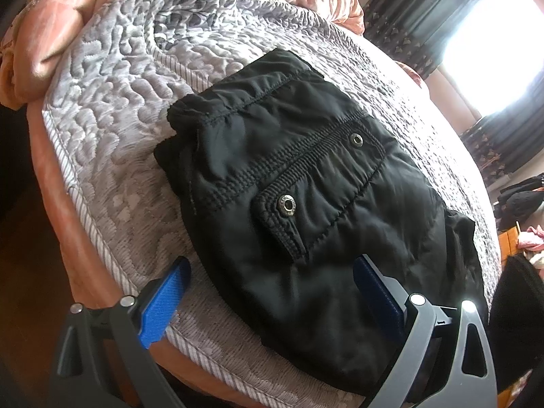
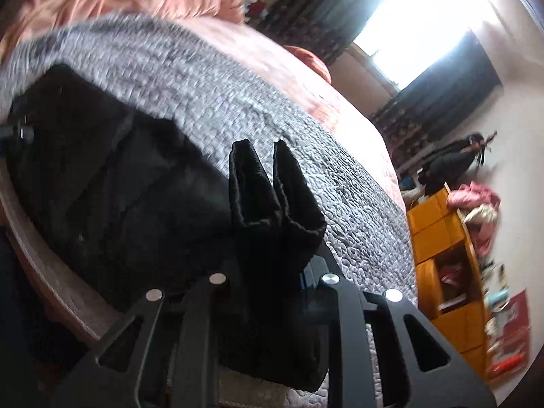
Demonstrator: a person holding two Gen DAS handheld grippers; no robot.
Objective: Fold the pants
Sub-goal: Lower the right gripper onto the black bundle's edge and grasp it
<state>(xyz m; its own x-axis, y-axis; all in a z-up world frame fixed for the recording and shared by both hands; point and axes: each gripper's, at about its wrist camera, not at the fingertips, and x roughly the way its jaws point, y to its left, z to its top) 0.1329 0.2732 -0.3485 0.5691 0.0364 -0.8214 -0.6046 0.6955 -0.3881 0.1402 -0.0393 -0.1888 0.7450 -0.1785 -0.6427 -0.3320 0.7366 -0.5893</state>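
The black pants (image 1: 306,210) lie folded on the bed's grey quilt (image 1: 112,108). The left tool (image 1: 272,292) hovers spread over their near edge. The right tool (image 2: 272,272) pinches black cloth, probably the cuffs, for a last fold: lay it squarely across, then release.

I'm working in a home bedroom. There's a bed (image 1: 112,108) with a grey quilted cover, a pink blanket (image 1: 61,34), dark curtains (image 2: 452,78) at a bright window (image 2: 408,10), and cluttered yellow shelves (image 2: 445,248).
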